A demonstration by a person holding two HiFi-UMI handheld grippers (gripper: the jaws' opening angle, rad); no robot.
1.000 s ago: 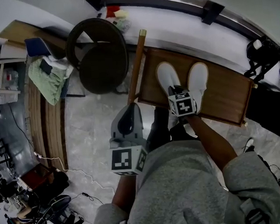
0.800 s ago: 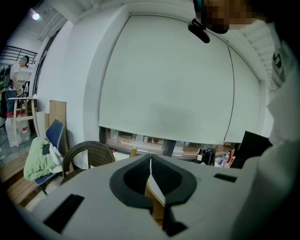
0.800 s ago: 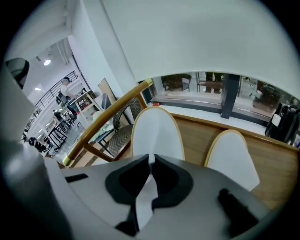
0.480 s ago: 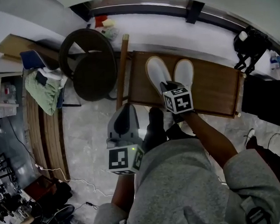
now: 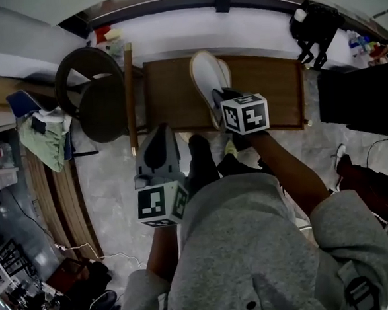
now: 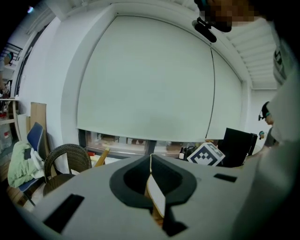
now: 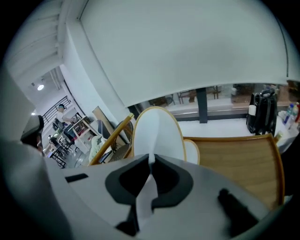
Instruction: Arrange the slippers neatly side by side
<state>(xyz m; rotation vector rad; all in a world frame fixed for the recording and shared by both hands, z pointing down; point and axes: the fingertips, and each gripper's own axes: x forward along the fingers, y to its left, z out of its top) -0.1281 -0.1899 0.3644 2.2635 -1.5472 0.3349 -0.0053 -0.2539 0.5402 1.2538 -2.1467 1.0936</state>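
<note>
The right gripper (image 5: 219,93) has its jaws clamped on the heel edge of a white slipper (image 5: 204,76) (white fabric runs up between them in the right gripper view (image 7: 151,161)); this slipper stands tilted over the wooden worktop (image 5: 276,92), partly covering the second slipper (image 7: 192,152) just beside it; the left gripper (image 5: 155,135) hangs over the floor, its jaws together on nothing.

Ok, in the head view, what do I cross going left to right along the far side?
green cloth → dark round chair → wooden pole → white slipper → black object at the far right
</note>
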